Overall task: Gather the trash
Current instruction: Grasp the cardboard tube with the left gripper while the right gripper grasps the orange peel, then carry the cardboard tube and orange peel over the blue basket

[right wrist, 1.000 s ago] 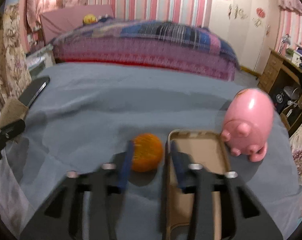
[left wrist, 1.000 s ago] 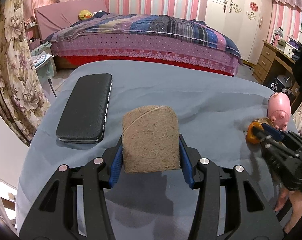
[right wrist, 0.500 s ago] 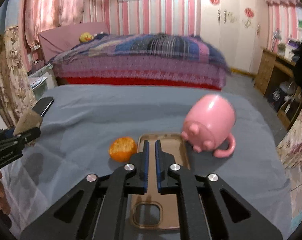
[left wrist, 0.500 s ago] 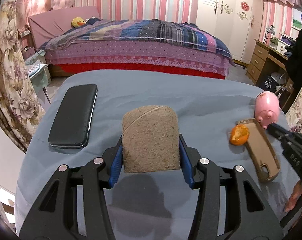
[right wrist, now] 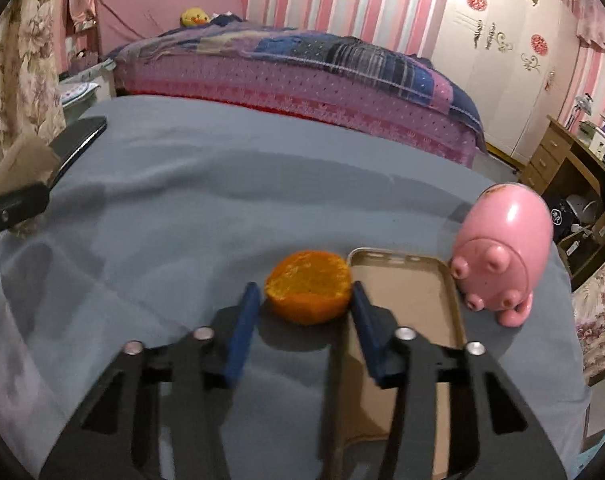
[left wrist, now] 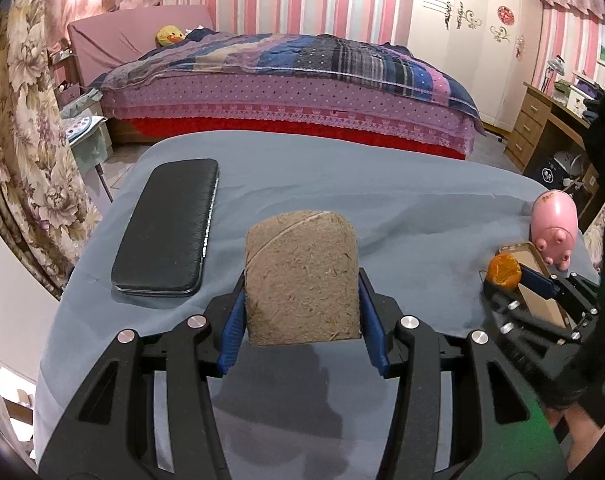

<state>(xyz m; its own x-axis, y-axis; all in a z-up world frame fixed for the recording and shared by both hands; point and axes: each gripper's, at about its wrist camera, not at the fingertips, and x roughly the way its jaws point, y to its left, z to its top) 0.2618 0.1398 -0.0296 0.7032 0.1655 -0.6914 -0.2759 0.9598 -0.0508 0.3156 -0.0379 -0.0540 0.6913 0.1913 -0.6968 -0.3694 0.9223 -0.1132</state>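
Half an orange, cut face up and pulpy [right wrist: 308, 292], sits on the grey-blue cloth-covered table [right wrist: 222, 200], touching the near-left corner of the tan phone case [right wrist: 406, 304] lying open side up, and I've got my right gripper [right wrist: 306, 312] spread with a blue finger either side of it, not yet touching as far as I can see. It looks light, soft and wet, so I'd judge a gentle squeeze low on the rind, across the widest part, is the way; press hard and it may squash or squirt, and the peel could slip. My right finger hangs over the case's edge, so I might nudge that as I close. The glossy pink pig-shaped mug [right wrist: 502, 256] lies on its side just past the case. Over in my left gripper [left wrist: 302, 312], jaws are pinched on a brown fibrous cardboard tube squashed flat [left wrist: 302, 276], light and stiff, held above the cloth. A black leather-look rectangular case [left wrist: 168, 226] rests well to the left
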